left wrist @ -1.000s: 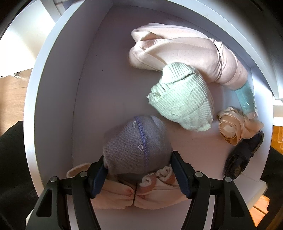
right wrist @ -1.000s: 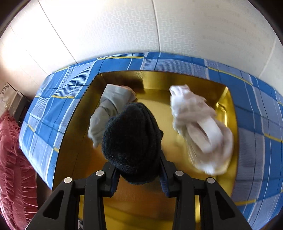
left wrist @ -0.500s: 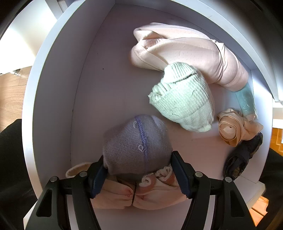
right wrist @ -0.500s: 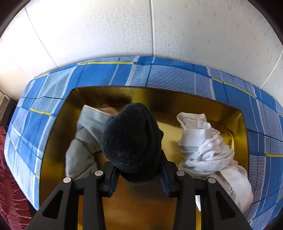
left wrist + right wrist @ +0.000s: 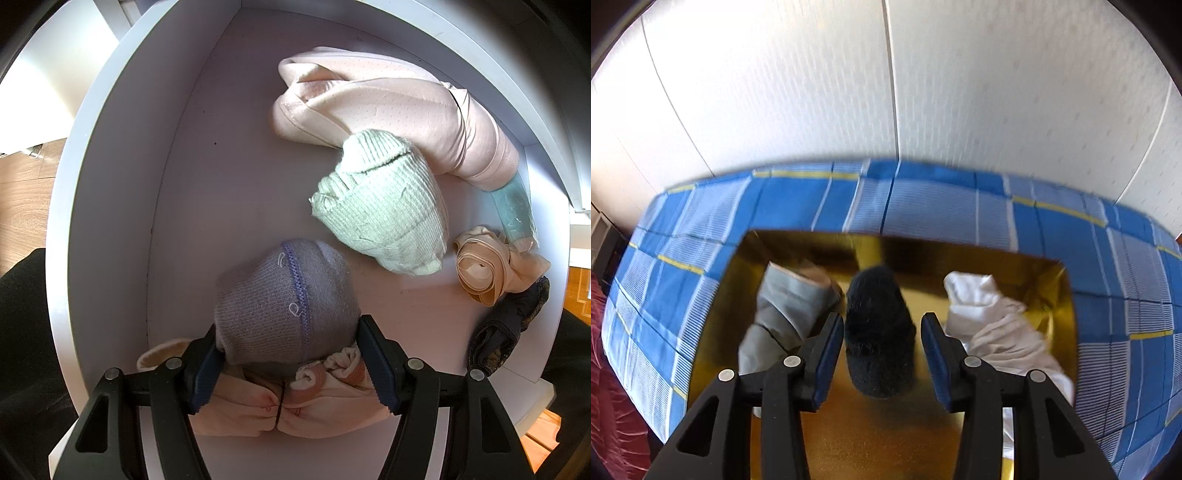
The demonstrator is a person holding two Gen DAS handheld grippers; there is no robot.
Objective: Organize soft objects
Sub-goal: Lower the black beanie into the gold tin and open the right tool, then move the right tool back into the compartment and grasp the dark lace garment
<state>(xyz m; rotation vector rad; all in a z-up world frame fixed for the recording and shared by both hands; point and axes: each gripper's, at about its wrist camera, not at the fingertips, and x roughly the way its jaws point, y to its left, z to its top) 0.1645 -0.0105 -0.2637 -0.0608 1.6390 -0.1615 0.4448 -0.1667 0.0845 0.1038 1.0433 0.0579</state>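
In the left wrist view my left gripper [image 5: 286, 354] is shut on a lilac knit roll [image 5: 284, 306] and holds it above a white drawer [image 5: 110, 184]. A pale green knit roll [image 5: 380, 206], a long pink garment [image 5: 388, 107] and a pink bundle [image 5: 291, 406] lie in the drawer. In the right wrist view my right gripper [image 5: 882, 347] is open. A black knit roll [image 5: 879, 332] lies between its jaws in the gold tray [image 5: 849, 443], free of the pads.
The gold tray sits on a blue checked cloth [image 5: 923, 199] by a white wall and also holds a grey garment [image 5: 783, 314] and a white garment [image 5: 997, 332]. The drawer's right side holds a beige rolled strap [image 5: 480, 266] and a dark item [image 5: 506, 332].
My right gripper has opened and let go of the black roll, which now lies in the tray; the gripper has drawn back. The left gripper has held still with the lilac roll.
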